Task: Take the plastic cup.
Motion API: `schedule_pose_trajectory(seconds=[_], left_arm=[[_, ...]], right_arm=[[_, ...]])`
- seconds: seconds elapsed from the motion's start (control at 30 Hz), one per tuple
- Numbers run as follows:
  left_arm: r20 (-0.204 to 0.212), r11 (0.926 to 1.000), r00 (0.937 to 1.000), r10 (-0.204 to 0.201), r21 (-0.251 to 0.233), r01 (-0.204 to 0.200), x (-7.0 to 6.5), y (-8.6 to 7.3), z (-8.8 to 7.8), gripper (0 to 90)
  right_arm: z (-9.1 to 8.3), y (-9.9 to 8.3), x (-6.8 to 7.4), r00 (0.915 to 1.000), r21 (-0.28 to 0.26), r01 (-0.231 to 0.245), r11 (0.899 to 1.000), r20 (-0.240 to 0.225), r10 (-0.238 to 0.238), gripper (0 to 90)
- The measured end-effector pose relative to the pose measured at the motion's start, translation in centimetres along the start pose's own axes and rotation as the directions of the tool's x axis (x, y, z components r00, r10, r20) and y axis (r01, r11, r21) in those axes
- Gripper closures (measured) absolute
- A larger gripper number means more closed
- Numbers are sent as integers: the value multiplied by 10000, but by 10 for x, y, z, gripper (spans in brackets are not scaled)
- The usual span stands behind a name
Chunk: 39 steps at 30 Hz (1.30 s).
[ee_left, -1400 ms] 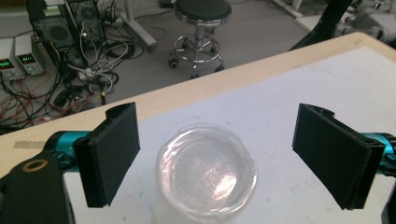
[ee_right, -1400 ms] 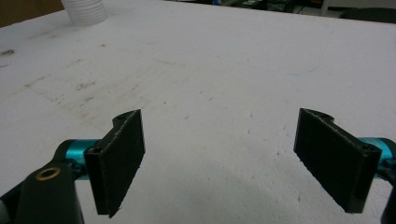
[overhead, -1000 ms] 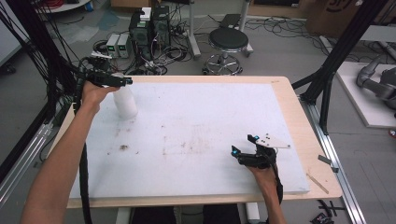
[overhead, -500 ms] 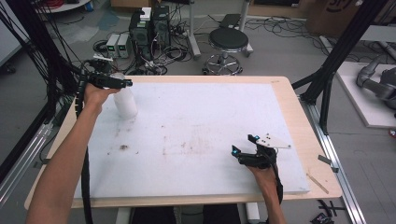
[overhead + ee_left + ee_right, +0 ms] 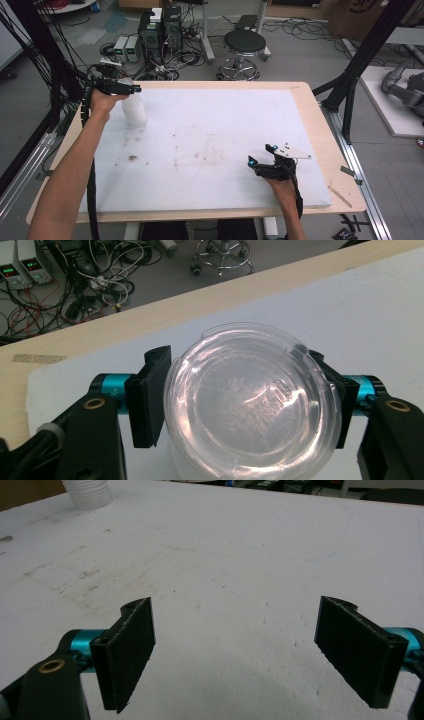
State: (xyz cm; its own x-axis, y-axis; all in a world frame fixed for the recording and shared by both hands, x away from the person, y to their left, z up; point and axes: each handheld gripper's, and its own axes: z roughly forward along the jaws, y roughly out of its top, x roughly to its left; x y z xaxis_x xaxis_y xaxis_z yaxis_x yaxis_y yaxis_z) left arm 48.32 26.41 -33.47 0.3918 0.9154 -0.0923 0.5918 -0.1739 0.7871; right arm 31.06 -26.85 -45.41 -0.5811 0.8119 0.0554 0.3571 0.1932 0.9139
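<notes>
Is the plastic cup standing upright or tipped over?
Upright. The plastic cup stands on the white board, its clear lid facing up, and the left hand-held gripper has just been closing around it.

my left gripper (image 5: 240,410) has just been closing its jaws on the lidded cup (image 5: 252,405) at the far left of the board (image 5: 210,145); they stood wider around it a second ago, and now both pads sit against its sides.
</notes>
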Motion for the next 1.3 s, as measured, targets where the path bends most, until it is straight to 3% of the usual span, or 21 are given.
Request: schedule_pose_trajectory(seconds=[0.27, 0.53, 0.77, 0.87, 1.07, 1.13, 1.3], left_arm=[[-131, 9999, 9999, 103, 56, -103, -2, 1, -1, 381], [-161, 9989, 9998, 83, -457, -90, -6, 5, -10, 381], [-184, 9931, 9989, 423, -1090, -441, -12, 23, -40, 389], [-172, 9864, 9982, 577, -1529, -597, -18, 37, -64, 392], [-218, 9760, 9951, 966, -1938, -990, -27, 54, -92, 394], [-200, 9724, 9937, 1102, -2045, -1120, -32, 59, -102, 394], [-147, 9710, 9922, 1240, -2043, -1244, -37, 55, -110, 394]], right_arm=[[0, 0, 0, 10000, 7, 5, 10000, -1, -5, 165], [0, 0, 0, 10000, -9, 38, 10000, 10, -38, 165], [0, 0, 0, 10000, 16, 16, 10000, 15, -16, 165], [0, 0, 0, 10000, -11, 40, 10000, 18, -40, 165], [0, 0, 0, 10000, -7, -13, 10000, 2, 13, 165], [0, 0, 0, 10000, 18, -45, 10000, -14, 45, 165], [1, 0, 1, 10000, 49, 36, 10000, 16, -36, 165]])
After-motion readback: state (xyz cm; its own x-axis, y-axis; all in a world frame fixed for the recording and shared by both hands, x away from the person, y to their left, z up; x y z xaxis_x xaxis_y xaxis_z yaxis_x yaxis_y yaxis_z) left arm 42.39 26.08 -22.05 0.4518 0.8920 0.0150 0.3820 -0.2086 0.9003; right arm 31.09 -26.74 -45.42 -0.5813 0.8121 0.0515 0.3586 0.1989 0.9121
